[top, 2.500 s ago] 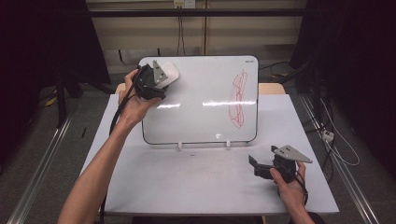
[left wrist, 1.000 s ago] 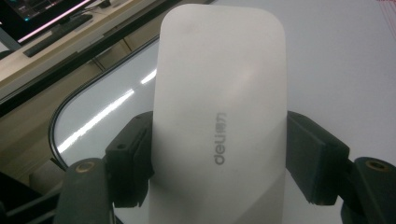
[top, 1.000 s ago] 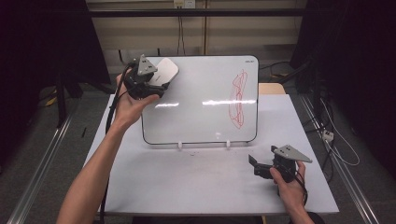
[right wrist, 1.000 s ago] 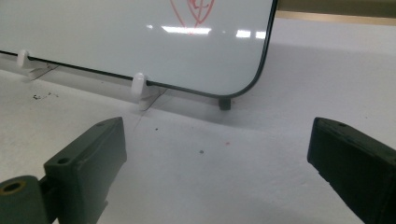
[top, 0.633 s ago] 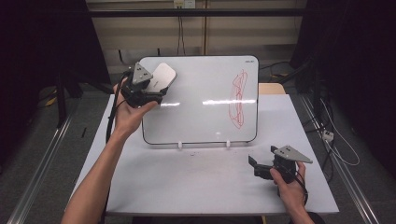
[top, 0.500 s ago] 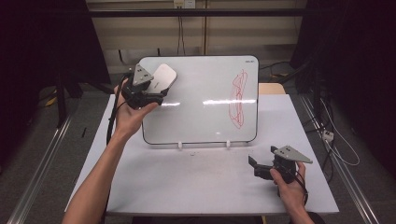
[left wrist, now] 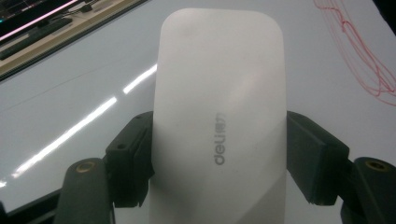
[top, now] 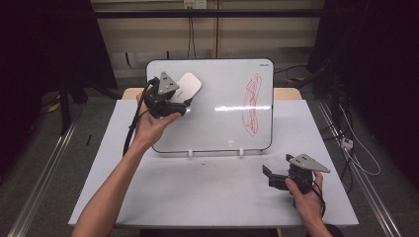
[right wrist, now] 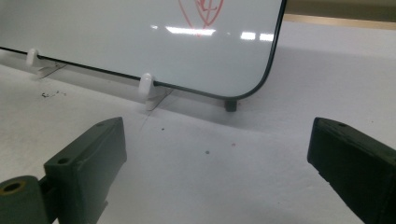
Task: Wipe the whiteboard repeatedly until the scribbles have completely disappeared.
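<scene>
- Eraser (left wrist: 219, 126), white with rounded corners and a grey "deli" mark, sits clamped between the jaws of the left gripper (top: 170, 98); both pads press its long sides.
- In the high view the eraser (top: 187, 87) lies over the upper left part of the whiteboard (top: 217, 128), its free end aimed toward the board's top and slightly to the right; whether it touches the surface cannot be told.
- Its long axis runs along the gripper's own line, out from between the jaws and away from the left hand (top: 150, 126).
- On the board's right half is a red scribble (top: 253, 104), well apart from the eraser; a bright streak of reflected light crosses the board between them.
- The whiteboard (right wrist: 140, 37) leans back, propped up on the white table (top: 197, 192), with two small white clips (right wrist: 146, 84) along its lower edge.
- Tiny dark specks lie on the table in front of the board.
- The right gripper (top: 279, 177) rests low at the table's near right, held in the right hand (top: 306, 195), jaws spread wide with only bare tabletop between them.
- It faces the board's lower right corner and stands well apart from it.
- A black cable trails from the left gripper down beside the forearm.
</scene>
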Motion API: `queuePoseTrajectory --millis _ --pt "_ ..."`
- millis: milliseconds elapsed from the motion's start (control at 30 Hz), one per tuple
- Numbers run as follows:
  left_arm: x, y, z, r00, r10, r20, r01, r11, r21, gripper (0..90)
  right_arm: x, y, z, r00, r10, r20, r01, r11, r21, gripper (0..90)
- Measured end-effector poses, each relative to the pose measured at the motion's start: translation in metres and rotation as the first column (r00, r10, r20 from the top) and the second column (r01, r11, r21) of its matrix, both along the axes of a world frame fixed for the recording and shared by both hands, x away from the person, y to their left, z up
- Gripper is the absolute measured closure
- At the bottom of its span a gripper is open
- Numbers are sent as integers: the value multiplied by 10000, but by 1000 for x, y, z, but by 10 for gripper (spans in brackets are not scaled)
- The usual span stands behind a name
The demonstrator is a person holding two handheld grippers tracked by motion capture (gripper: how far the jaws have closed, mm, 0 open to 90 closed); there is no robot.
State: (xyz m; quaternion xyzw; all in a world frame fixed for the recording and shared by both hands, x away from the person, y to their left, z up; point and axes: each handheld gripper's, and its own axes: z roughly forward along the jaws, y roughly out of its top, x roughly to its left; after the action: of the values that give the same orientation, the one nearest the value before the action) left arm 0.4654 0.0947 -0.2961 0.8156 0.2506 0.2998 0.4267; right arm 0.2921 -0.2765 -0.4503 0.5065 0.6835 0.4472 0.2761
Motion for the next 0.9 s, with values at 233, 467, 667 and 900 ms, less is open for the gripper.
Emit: queuePoseTrajectory --millis 233,467,667,900 --pt "-4 -27 9 9986 -438 283 433 9989 181 309 -1 0 1 9999 108 32 -108 9999 57 46" --pt "-5 -51 12 9964 -794 296 781 9960 425 309 -1 0 0 9999 132 16 -132 9999 79 46" --pt "-3 -63 14 9961 -845 266 835 9958 372 310 -1 0 1 9999 159 34 -160 9998 78 46" --pt "1 -73 12 9963 -838 194 831 9960 325 310 -1 0 1 9998 187 24 -187 9998 86 46"
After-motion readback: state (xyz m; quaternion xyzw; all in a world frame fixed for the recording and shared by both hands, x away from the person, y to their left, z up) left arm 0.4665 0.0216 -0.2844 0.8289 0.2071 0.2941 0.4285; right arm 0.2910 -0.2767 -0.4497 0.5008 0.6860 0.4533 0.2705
